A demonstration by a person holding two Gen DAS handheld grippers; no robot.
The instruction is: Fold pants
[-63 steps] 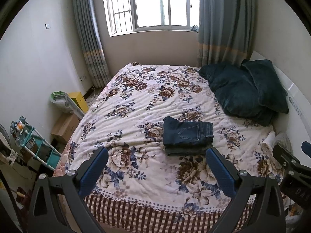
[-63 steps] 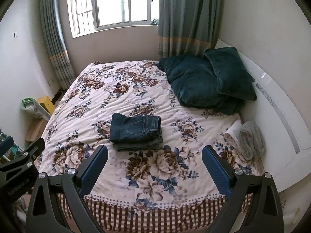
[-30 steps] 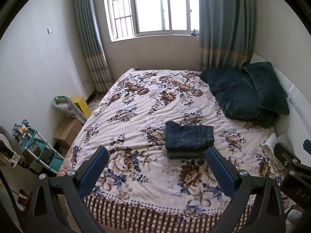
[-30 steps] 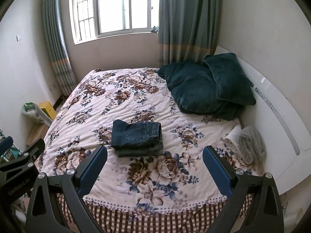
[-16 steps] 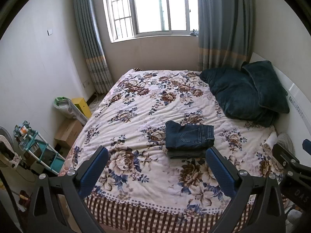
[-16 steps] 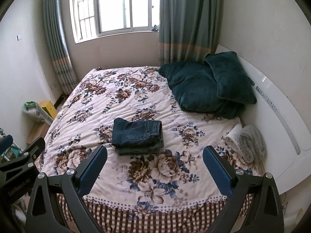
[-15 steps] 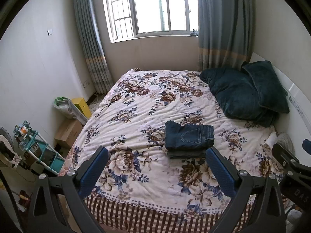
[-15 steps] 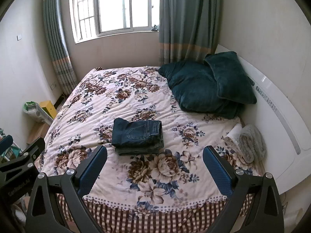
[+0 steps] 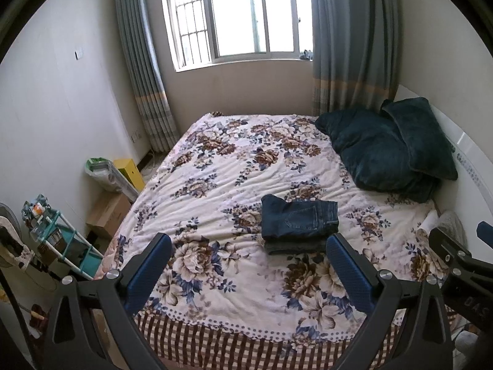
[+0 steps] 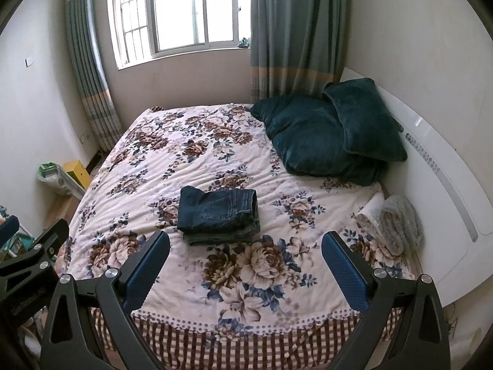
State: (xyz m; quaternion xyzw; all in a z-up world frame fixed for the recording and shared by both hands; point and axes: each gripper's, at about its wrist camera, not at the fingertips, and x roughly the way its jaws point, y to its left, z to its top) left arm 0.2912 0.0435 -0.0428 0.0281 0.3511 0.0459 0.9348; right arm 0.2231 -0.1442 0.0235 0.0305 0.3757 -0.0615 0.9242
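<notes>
Dark blue jeans point(image 9: 299, 223) point(image 10: 219, 212) lie folded in a neat stack on the floral bedspread point(image 9: 215, 185) point(image 10: 172, 160), near the foot of the bed. My left gripper point(image 9: 248, 246) hangs open above the bed's near edge, well short of the jeans, holding nothing. My right gripper point(image 10: 246, 245) is likewise open and empty, just in front of the stack. Each gripper's dark body shows at the edge of the other's view.
Two dark teal pillows point(image 10: 326, 132) rest against the white headboard point(image 10: 437, 166). A rolled grey and white towel point(image 10: 391, 219) lies at the bed's right side. A cardboard box point(image 9: 107, 214), a yellow box point(image 9: 129, 172) and a small shelf rack point(image 9: 58, 240) stand along the left wall.
Both grippers have drawn back and risen a little from the bed, so more of the room shows. The folded jeans have not moved.
</notes>
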